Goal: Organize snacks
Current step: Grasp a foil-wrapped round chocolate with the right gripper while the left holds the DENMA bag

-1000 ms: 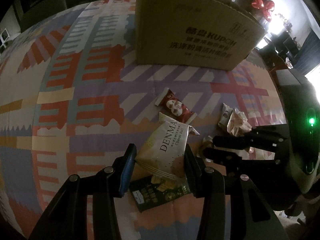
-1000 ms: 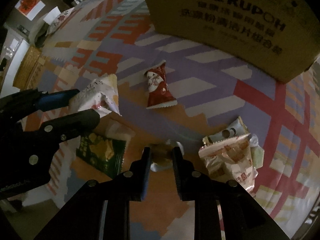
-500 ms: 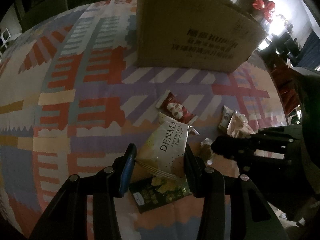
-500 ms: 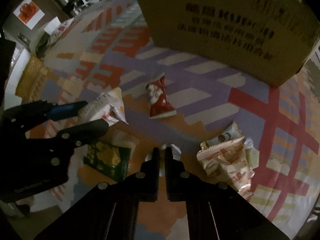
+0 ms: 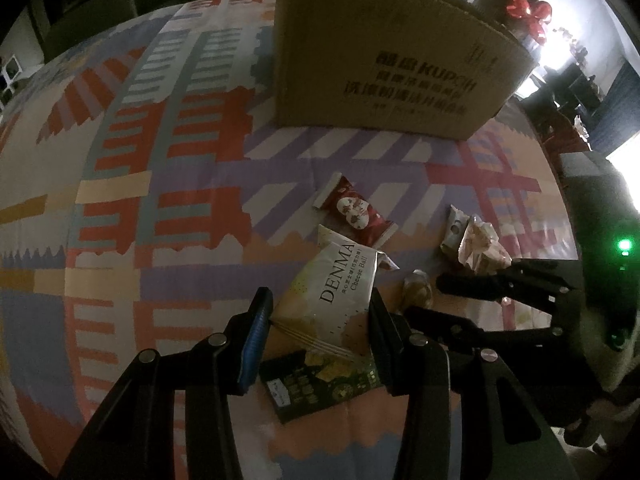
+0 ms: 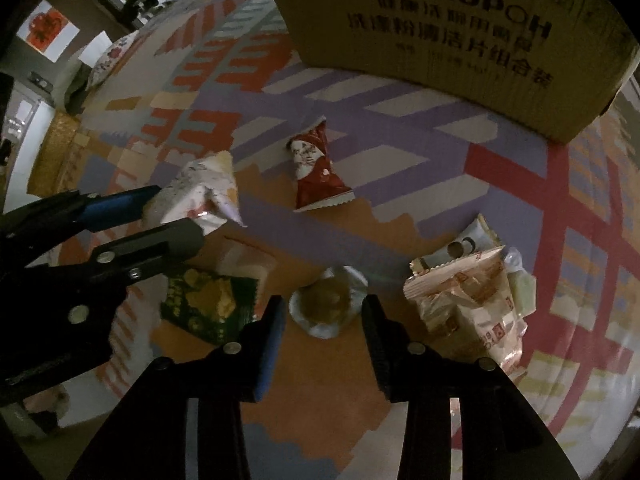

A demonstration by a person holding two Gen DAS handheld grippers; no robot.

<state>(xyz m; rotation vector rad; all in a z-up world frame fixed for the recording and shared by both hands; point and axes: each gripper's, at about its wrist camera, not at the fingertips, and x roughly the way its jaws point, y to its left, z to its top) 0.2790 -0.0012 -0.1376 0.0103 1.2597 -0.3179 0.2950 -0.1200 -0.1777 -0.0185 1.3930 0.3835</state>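
My left gripper point(image 5: 318, 312) is shut on a white DENMA cheese ball bag point(image 5: 334, 294) and holds it above the patterned mat; it also shows in the right wrist view point(image 6: 200, 196). My right gripper point(image 6: 324, 316) is open, its fingers on either side of a small clear-wrapped round snack point(image 6: 326, 306) lying on the mat, seen from the left too point(image 5: 416, 290). A red snack pack point(image 6: 314, 168) lies further ahead. A green snack pack point(image 6: 208, 306) lies flat at left. A crumpled pale bag pile point(image 6: 476, 300) lies at right. The cardboard box point(image 6: 440, 32) stands at the back.
The patterned play mat point(image 5: 160, 160) covers the floor. A red bow point(image 5: 526, 14) and dark furniture stand behind the box at right. A cushion point(image 6: 108, 60) and a basket-like edge point(image 6: 52, 148) lie beyond the mat at left.
My right gripper was shut half a second ago and has opened wide around the small wrapped snack. My left gripper keeps its hold on the DENMA bag, barely moving.
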